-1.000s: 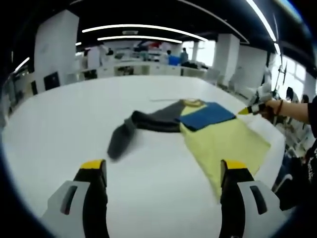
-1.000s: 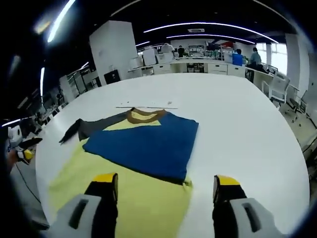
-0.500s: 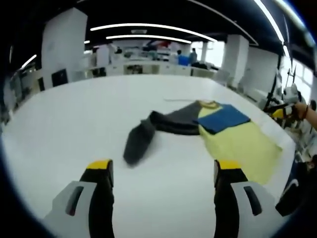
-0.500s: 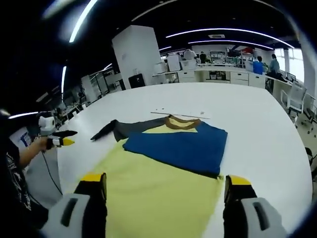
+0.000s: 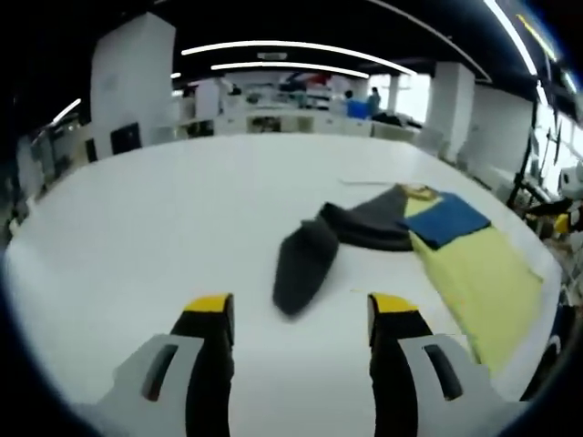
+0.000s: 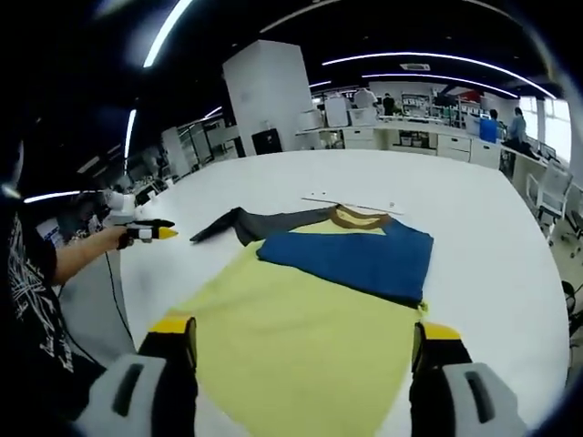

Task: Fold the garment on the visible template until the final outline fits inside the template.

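Note:
On the white table [image 6: 474,209] lies a garment with a pale yellow body [image 6: 301,337], a blue part [image 6: 355,259] folded over it, a brown collar [image 6: 360,217] and a dark grey sleeve [image 6: 246,221] stretched out to the side. My right gripper [image 6: 305,332] is open at the yellow hem, holding nothing. In the left gripper view the grey sleeve [image 5: 305,259] lies just beyond my open left gripper [image 5: 299,314], apart from it, with the yellow body [image 5: 474,273] and blue part [image 5: 451,218] to the right. A hand holds the left gripper [image 6: 146,232] near the sleeve's end.
A thin marked line [image 6: 351,202] runs across the table just behind the collar. A person's arm [image 6: 73,259] and dark shirt [image 6: 27,300] stand at the table's left edge. Desks, chairs and people fill the room's far side [image 6: 410,100].
The left gripper has moved towards the grey sleeve, which now lies close ahead between its jaws; the jaws stand a little nearer together. The right gripper has drawn back to the yellow hem.

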The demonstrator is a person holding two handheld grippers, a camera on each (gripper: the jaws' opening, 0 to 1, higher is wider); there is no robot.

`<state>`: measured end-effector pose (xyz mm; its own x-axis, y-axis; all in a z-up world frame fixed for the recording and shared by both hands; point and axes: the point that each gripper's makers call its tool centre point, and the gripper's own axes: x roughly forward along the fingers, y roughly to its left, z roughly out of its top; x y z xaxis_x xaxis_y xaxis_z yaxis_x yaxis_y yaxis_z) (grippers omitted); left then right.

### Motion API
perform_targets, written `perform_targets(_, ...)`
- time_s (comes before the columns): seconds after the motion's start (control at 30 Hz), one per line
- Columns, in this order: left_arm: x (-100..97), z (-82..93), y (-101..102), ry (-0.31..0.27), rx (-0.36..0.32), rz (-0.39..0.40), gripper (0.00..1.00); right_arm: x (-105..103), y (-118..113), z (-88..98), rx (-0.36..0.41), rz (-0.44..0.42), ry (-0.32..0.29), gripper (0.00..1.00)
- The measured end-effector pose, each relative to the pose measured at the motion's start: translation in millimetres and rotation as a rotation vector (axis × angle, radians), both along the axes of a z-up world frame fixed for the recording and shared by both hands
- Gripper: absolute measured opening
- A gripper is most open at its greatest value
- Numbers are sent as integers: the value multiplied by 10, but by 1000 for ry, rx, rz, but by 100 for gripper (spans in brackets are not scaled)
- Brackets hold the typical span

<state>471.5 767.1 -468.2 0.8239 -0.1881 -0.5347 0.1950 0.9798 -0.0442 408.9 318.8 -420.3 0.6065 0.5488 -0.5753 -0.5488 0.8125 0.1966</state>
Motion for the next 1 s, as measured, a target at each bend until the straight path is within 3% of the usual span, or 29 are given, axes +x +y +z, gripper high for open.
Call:
perform_targets(0.17,127,-119,114,10,-5,35,39,-57,-16,17,1,-30,-9,97)
perform_targets(0.5,287,-388,115,61,3,35,29,-107,-81,-28,-47,-53,0,97)
perform_targets(0.93,412,-600,36,113,-55,46,16,-107,7,70,-37,-32,-26,99)
perform_targets(0.97,450,-562,49,82,-45,45,14,-106,2,64,-41,-35,-25,99)
perform_targets(1.0,442,-597,36,104,-58,49,13,-105,-3,59,-45,-36,-24,99)
